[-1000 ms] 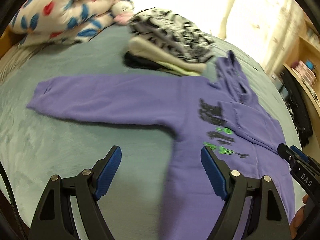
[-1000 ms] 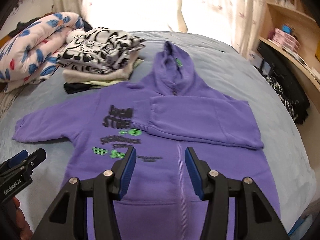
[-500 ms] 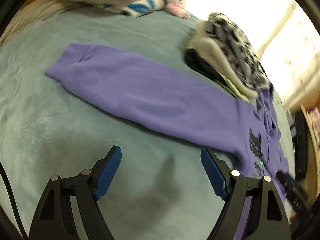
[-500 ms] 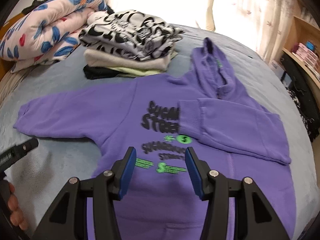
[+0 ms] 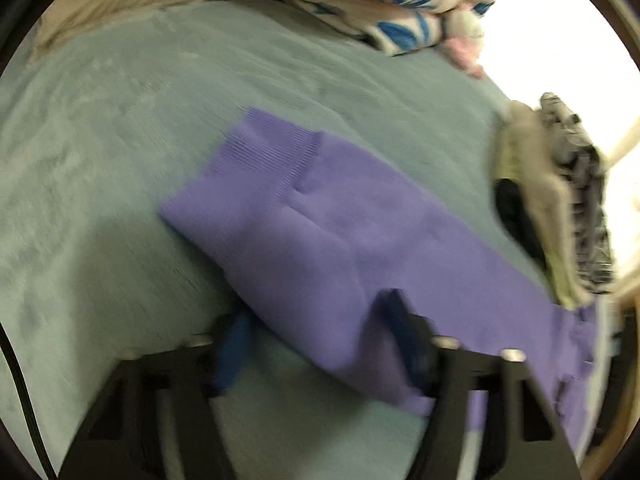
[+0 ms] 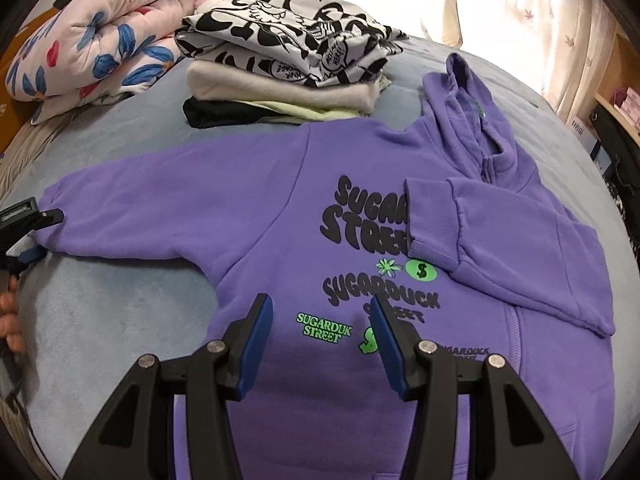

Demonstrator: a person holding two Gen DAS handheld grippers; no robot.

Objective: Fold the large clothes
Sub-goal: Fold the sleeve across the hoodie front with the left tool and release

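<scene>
Left gripper [image 5: 316, 332] closing, seemingly around purple hoodie [image 6: 280, 216] sleeve [image 5: 320, 224]

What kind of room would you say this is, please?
Most likely a bedroom: a bed bearing a rolled floral quilt, curtains at a bright window, and a stack of folded clothes.

The left wrist view is taken from close above the bed [image 5: 120, 120], angled steeply down along the left tool [image 5: 316, 340], with the hoodie sleeve [image 5: 320, 220] filling the middle; this view is blurred. The right wrist view is taken from farther back, angled down along the right tool [image 6: 320, 328] over the hoodie [image 6: 280, 220]. Both views share the sleeve, the stack of folded clothes [image 6: 288, 76] and the flowered quilt [image 6: 100, 40]. The left tool is seen at the right view's left edge.
</scene>
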